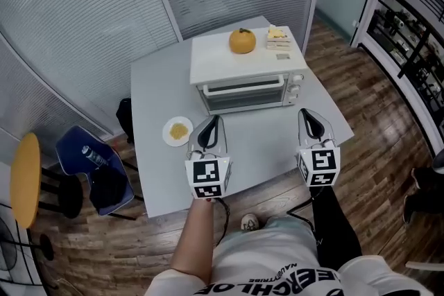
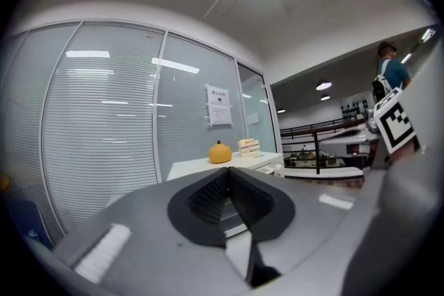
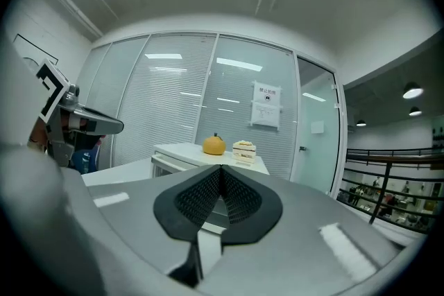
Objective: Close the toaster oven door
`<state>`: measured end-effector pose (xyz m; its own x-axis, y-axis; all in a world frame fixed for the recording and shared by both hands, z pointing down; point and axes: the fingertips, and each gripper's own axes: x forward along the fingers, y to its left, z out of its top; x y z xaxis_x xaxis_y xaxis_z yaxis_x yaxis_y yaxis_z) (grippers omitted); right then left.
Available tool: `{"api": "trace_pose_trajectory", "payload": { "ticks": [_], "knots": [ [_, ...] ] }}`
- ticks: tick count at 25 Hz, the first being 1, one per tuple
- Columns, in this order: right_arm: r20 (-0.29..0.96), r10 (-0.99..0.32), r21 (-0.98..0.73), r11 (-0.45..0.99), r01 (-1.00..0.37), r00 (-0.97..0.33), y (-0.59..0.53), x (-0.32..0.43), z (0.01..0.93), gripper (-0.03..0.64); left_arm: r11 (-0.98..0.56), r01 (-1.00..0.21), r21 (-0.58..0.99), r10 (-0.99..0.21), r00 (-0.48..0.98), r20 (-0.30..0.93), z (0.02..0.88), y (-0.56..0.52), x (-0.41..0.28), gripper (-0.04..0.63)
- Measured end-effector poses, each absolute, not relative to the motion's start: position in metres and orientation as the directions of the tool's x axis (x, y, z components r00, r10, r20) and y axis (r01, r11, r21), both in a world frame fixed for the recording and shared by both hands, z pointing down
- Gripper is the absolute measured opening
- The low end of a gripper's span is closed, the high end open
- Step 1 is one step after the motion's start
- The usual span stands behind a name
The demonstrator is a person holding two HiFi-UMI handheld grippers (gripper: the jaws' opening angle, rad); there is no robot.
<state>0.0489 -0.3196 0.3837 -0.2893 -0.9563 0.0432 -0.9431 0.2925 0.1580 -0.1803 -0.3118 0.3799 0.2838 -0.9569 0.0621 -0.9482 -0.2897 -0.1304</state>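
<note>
Left tongs (image 1: 214, 121): I see them pressed together with nothing between; held over the grey tabletop (image 1: 263, 142), near a small plate (image 1: 168, 135) of yellowish food
Right tongs (image 1: 307, 114): likewise closed and empty; well apart from the left pair
Toaster oven (image 1: 246, 73): white, at the tabletop's far side, beyond both tongs; its door (image 1: 244, 92) looks up against the front
Oven top: an orange fruit (image 1: 242, 41) near a layered cake slice (image 1: 279, 38)

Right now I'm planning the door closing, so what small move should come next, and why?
Probably ease the left gripper forward to the toaster oven door, which seems slightly ajar. That gripper and the right gripper are shut on nothing, above the table and short of the door; the left one faces it most directly.
</note>
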Motion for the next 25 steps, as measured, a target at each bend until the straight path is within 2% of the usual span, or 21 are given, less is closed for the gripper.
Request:
{"api": "trace_pose_trajectory", "payload": {
  "ticks": [9, 17, 25],
  "knots": [
    [-0.009, -0.929, 0.135, 0.366, -0.921, -0.371, -0.301, 0.075, 0.365, 0.003, -0.209, -0.965, -0.16, -0.978, 0.206, 0.035, 0.363, -0.279, -0.155, 0.058],
    [0.009, -0.882, 0.188, 0.465, -0.865, -0.472, -0.291, 0.079, 0.374, 0.003, -0.138, -0.978, -0.159, -0.99, 0.135, 0.029, 0.366, -0.258, -0.136, 0.058],
    [-0.006, -0.87, 0.161, 0.486, -0.859, -0.493, -0.287, 0.096, 0.372, 0.003, -0.131, -0.98, -0.151, -0.991, 0.129, 0.025, 0.365, -0.252, -0.115, 0.058]
  ]
}}
